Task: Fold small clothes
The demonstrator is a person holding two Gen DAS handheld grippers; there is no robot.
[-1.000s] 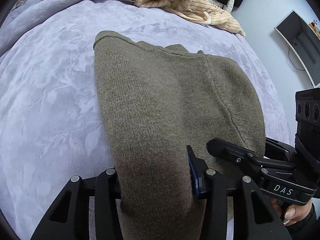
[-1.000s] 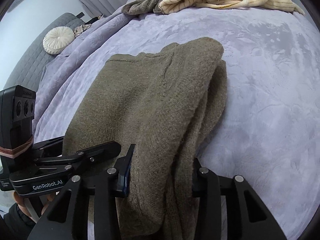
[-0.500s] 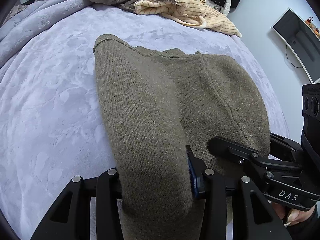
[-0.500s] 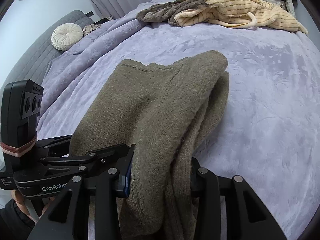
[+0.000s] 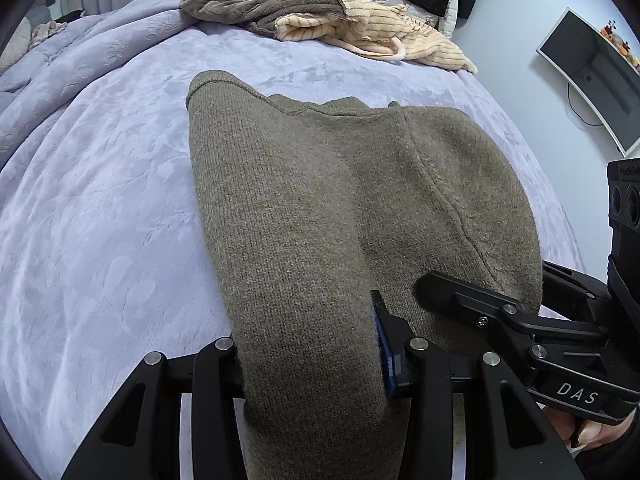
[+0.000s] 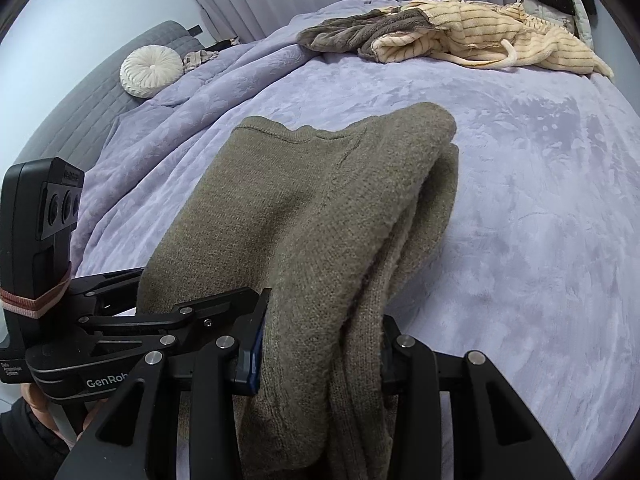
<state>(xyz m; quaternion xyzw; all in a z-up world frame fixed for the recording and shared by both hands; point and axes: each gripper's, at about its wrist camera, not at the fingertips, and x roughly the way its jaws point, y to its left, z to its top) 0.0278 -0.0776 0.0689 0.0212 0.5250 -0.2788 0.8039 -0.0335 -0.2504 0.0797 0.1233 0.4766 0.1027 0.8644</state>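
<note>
Both tools risen since earlier frame, near edge of olive knit sweater [image 5: 320, 208] lifted with them; more of far bed now visible. Left tool [image 5: 310, 364] clamped on sweater's left near edge, right tool [image 6: 320, 352] clamped on bunched right near edge. Sweater's far part rests on lilac bedspread [image 5: 100, 220]. Cream striped garment [image 6: 500, 44] and grey garment [image 6: 360, 32] heaped at far side.

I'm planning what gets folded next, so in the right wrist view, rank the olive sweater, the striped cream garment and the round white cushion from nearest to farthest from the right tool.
1. Olive sweater: clamped in the right tool.
2. Round white cushion: far left, by the grey headboard.
3. Striped cream garment: far right, at the bed's far edge.
Two and three are too close to call.
</note>
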